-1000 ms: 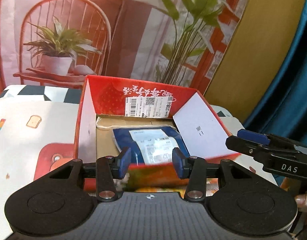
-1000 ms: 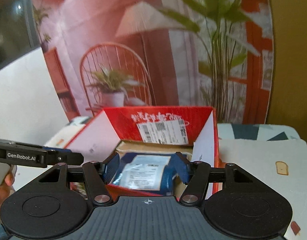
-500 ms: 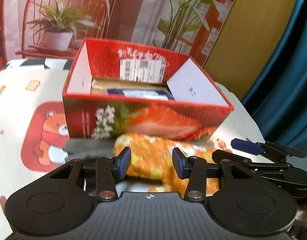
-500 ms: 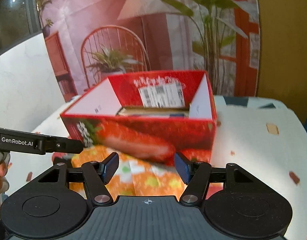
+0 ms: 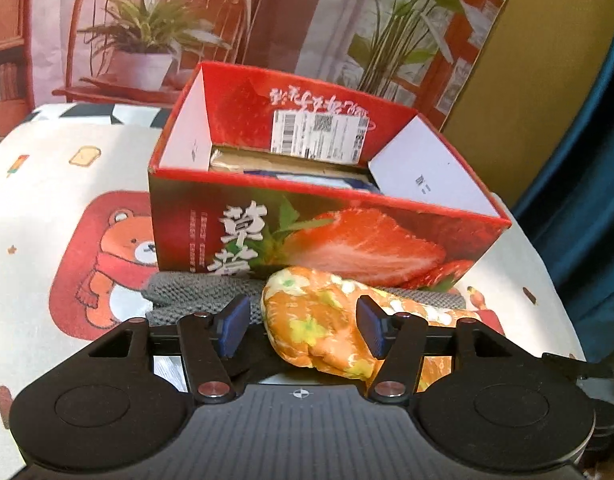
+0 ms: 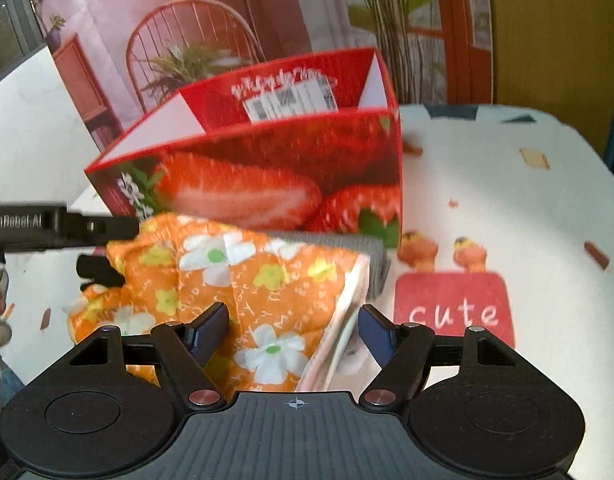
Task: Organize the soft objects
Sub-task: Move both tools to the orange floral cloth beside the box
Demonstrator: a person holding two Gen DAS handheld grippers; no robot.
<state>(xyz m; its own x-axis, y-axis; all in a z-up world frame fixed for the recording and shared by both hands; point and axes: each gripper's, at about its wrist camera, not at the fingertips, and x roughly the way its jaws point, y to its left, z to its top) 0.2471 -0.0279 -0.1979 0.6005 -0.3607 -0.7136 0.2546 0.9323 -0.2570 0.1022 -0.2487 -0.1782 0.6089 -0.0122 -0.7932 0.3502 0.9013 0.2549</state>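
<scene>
Behind the tabletop (image 5: 47,184), with its cartoon-bear cover, hangs a printed backdrop of a chair and potted plants. Just ahead of my left gripper (image 5: 303,324) lies the orange floral cloth (image 5: 319,320), a padded, folded piece; its rounded end sits between my parted blue fingers (image 5: 233,322), not yet pinched. Under it and a little beyond is a grey knitted cloth (image 5: 195,288), touching the front wall of the strawberry carton (image 5: 347,240), which is stiff printed cardboard, open on top. My right gripper (image 6: 293,332) is also spread, over the layered edge of the same floral cloth. I judge it light, limp and easy to crease, so I would take the thick folded end, where the layers are together.
</scene>
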